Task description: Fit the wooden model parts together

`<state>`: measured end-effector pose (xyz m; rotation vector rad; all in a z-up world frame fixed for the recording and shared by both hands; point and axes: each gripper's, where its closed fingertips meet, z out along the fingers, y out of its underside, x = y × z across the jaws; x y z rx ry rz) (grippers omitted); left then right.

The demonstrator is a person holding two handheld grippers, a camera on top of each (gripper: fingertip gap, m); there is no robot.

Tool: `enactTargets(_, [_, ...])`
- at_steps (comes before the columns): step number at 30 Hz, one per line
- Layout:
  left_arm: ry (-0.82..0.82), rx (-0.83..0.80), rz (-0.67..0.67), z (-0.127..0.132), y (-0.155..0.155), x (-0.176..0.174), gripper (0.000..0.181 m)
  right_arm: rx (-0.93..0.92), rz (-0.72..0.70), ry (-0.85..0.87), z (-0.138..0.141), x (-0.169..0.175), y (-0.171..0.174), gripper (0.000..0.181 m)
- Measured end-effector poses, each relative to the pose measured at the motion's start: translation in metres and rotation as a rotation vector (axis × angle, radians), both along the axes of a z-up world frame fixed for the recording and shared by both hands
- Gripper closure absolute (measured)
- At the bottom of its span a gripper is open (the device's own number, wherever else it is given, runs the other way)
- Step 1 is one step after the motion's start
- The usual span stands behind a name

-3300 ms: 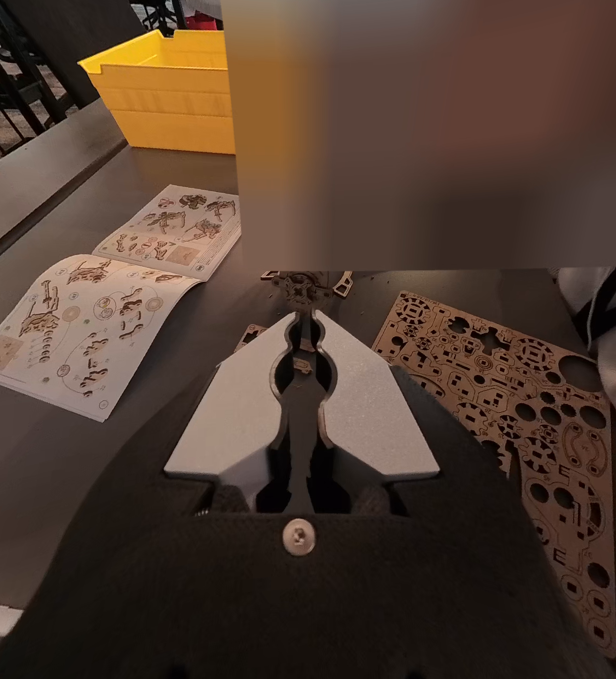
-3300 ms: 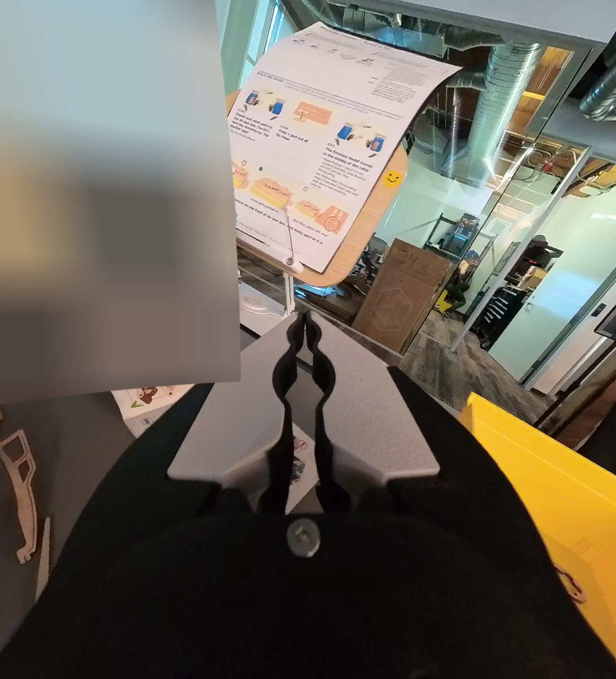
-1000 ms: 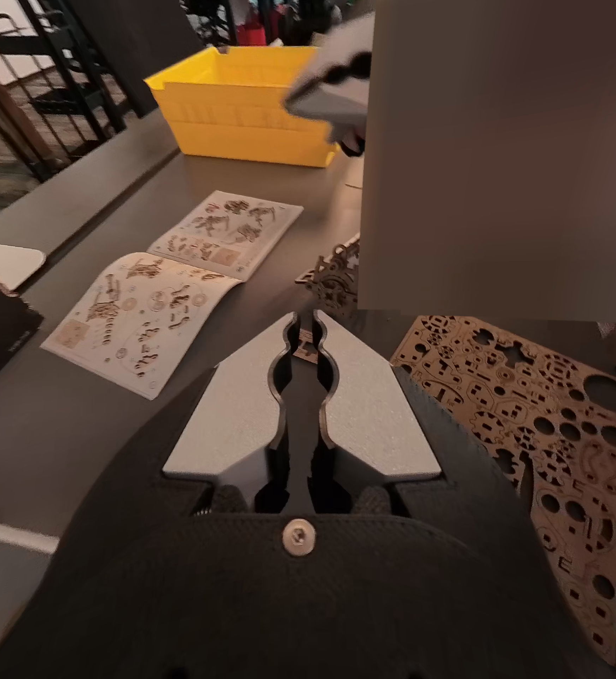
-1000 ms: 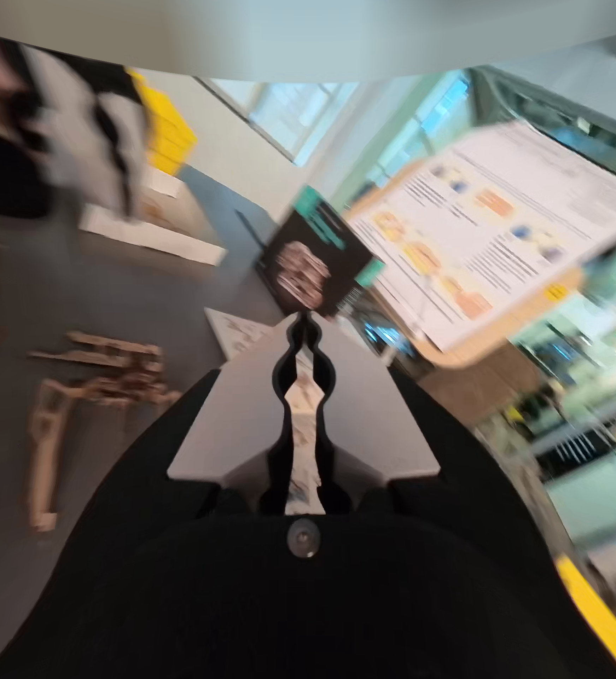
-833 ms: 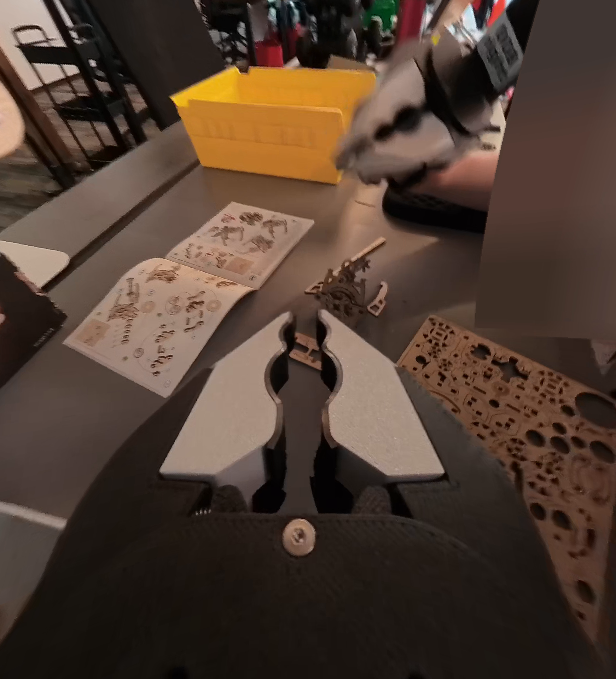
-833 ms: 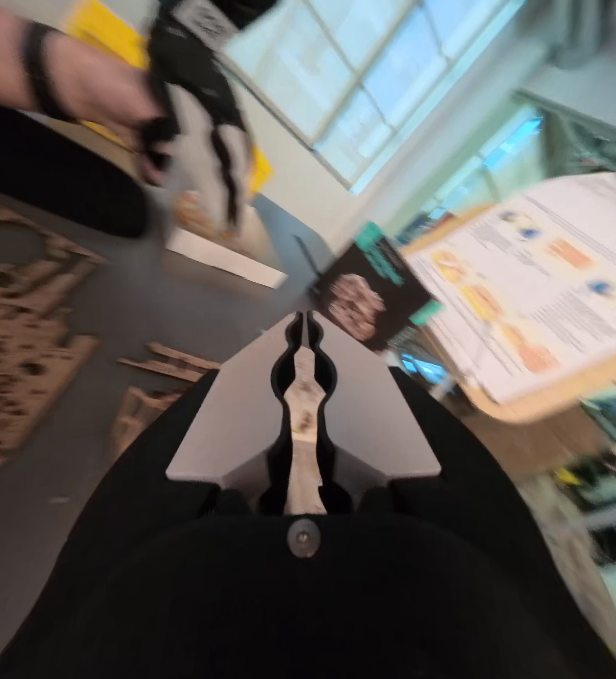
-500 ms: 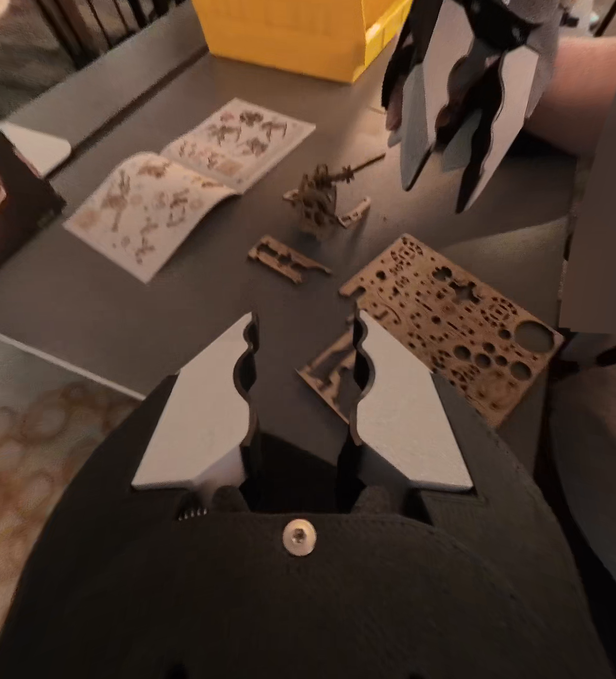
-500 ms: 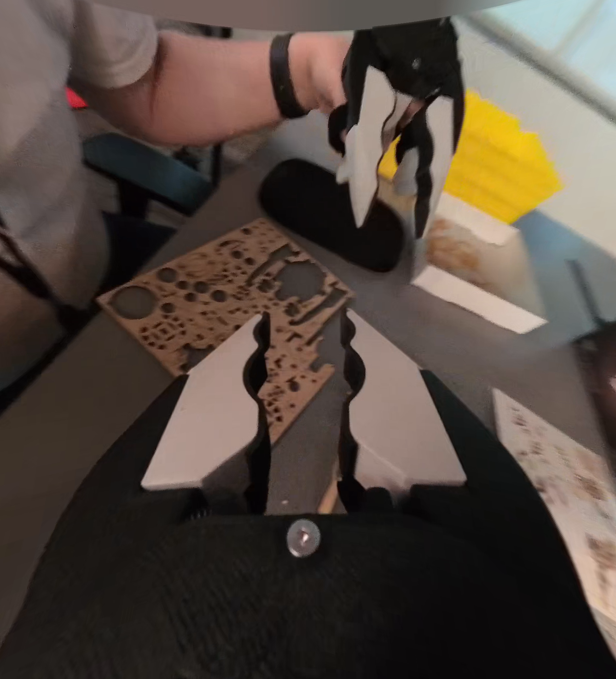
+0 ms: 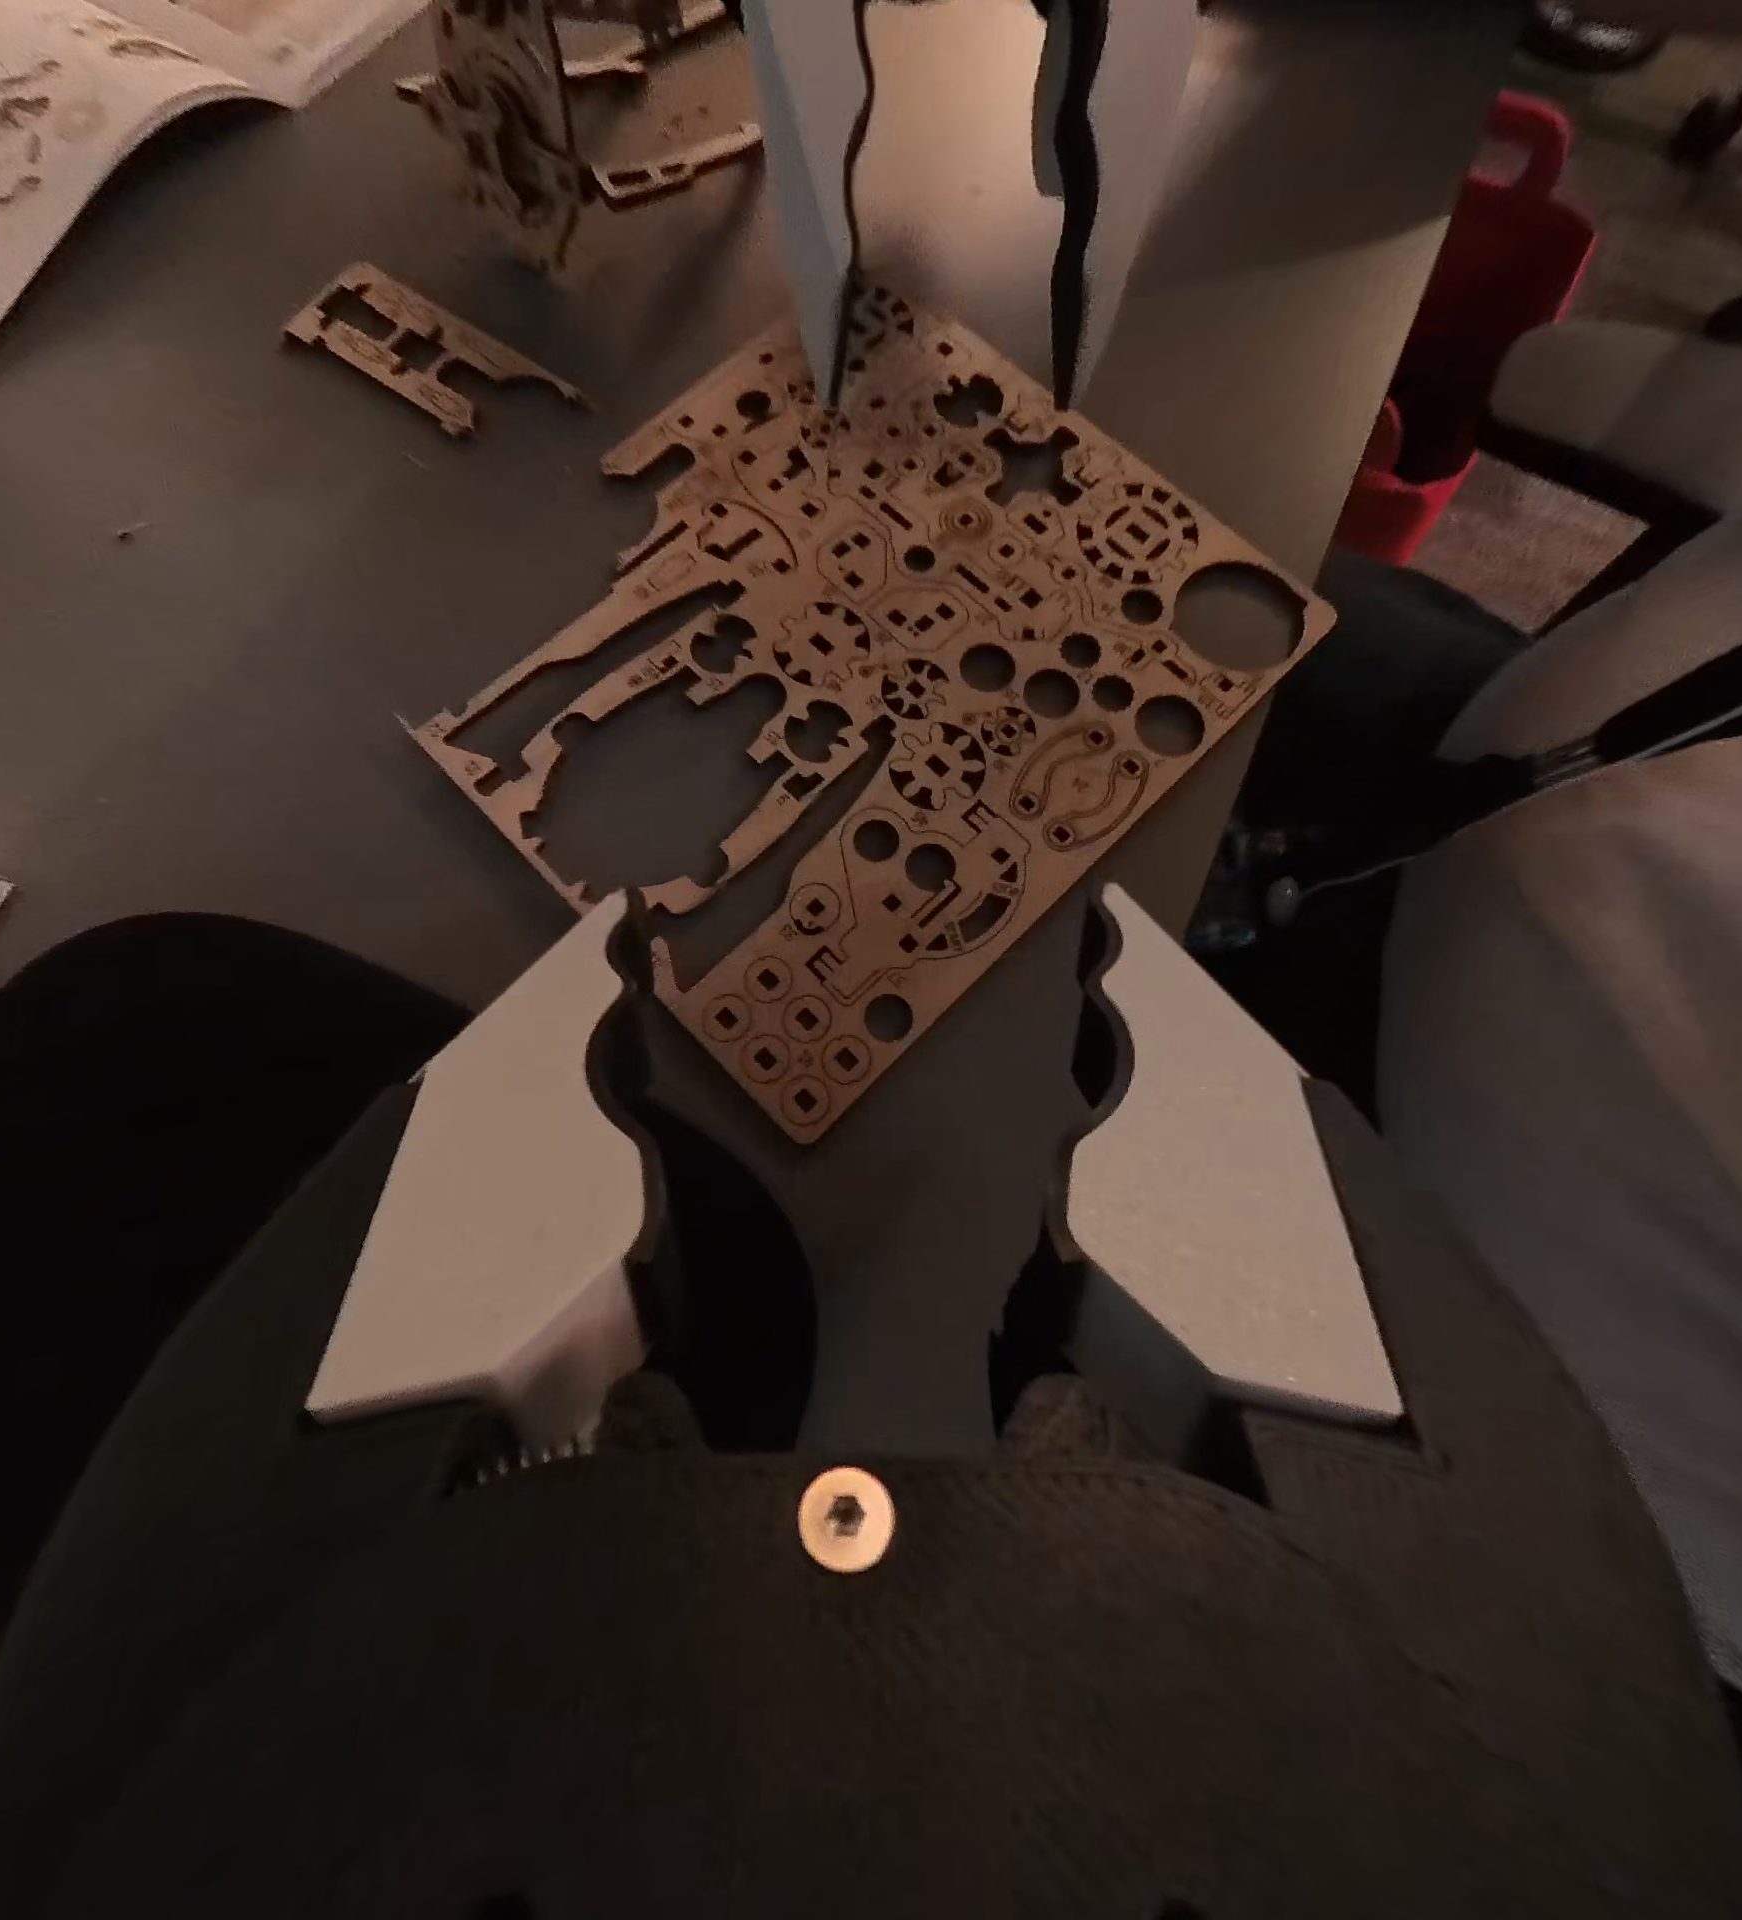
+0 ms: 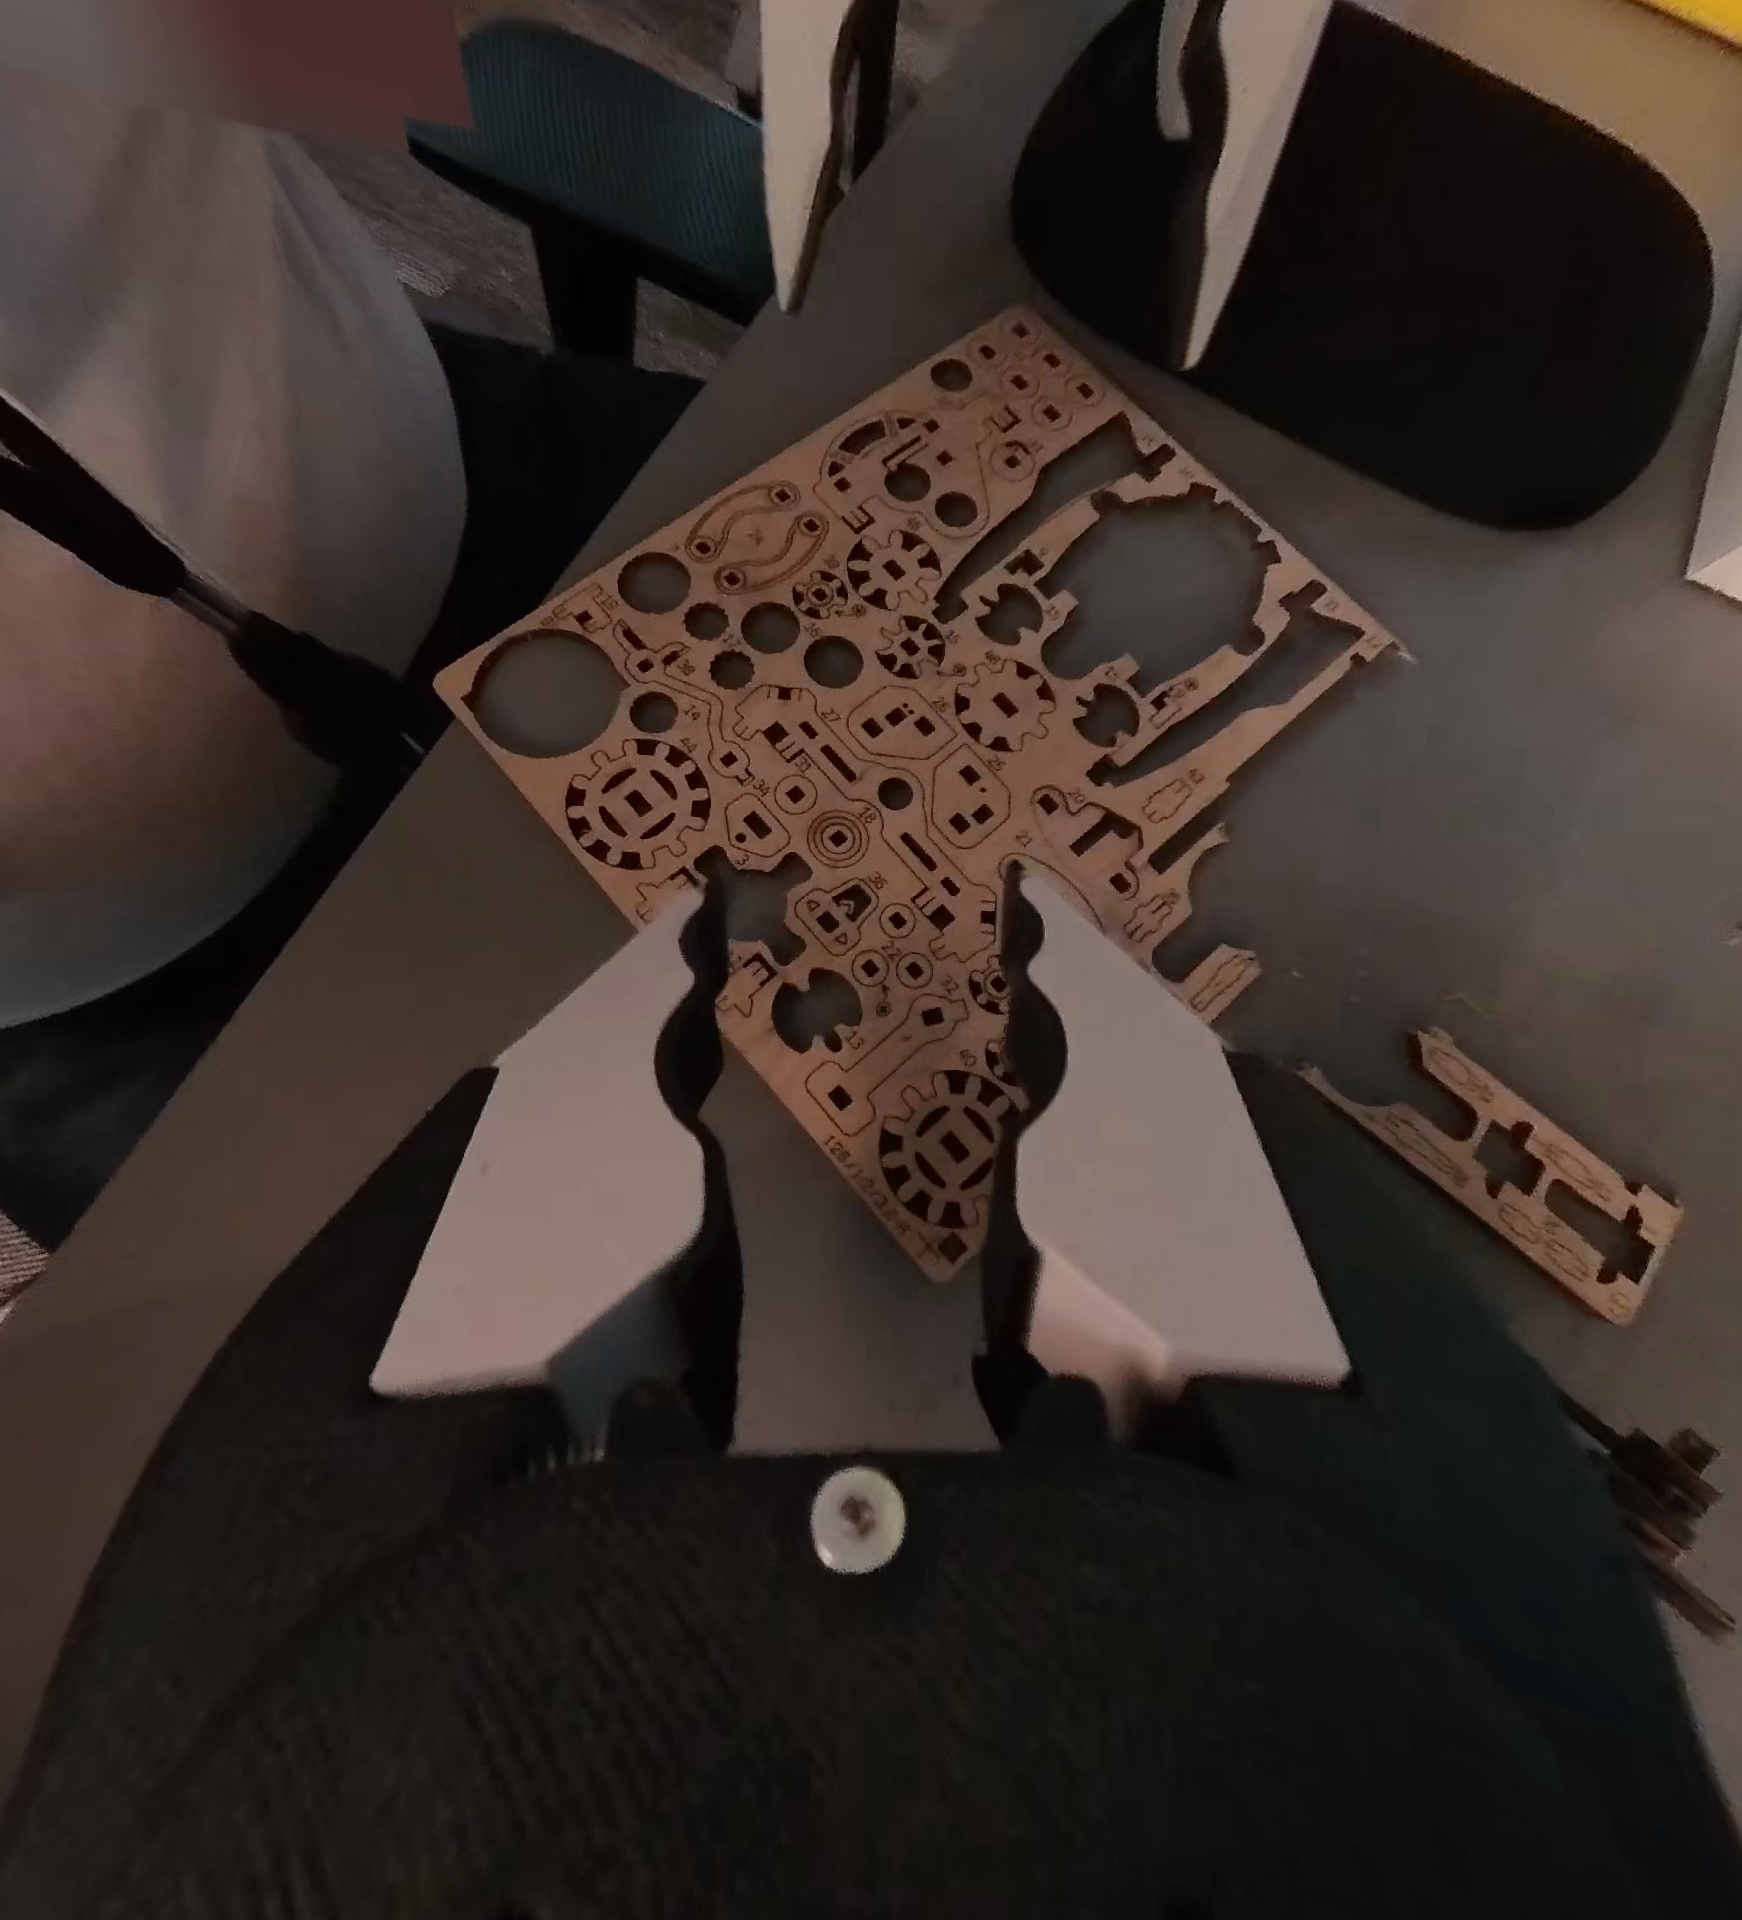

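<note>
Over the wooden sheet (image 9: 908,665), both wide-spread grippers (image 9: 862,914) (image 10: 859,883) face each other, loose strip (image 9: 410,343) beside

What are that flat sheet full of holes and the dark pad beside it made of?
The sheet looks like thin laser-cut plywood: pale tan with a matte finish and dark, burnt-looking cut edges. The black pad seems to be soft fabric or foam, matte with rounded corners.

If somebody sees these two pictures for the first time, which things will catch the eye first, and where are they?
The laser-cut wooden parts sheet stands out first: it lies flat near the edge of the dark table, full of gear shapes and empty cut-outs. Both grippers point down at it from opposite sides with jaws open, the left gripper and the right gripper. A small separate wooden strip lies beside the sheet.
</note>
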<state>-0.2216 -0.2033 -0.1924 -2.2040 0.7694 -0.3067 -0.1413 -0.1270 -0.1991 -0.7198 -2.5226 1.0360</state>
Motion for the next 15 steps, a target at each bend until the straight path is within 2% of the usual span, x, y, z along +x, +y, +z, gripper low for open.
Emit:
enactTargets(6, [0.133, -0.033, 0.015, -0.02, 0.005, -0.007, 0.1, 0.029, -0.007, -0.074, -0.015, 0.005, 0.001, 0.129])
enactTargets(15, [0.158, -0.016, 0.059, -0.02, 0.022, -0.025, 0.099, 0.008, -0.013, -0.145, -0.016, 0.012, -0.005, 0.135])
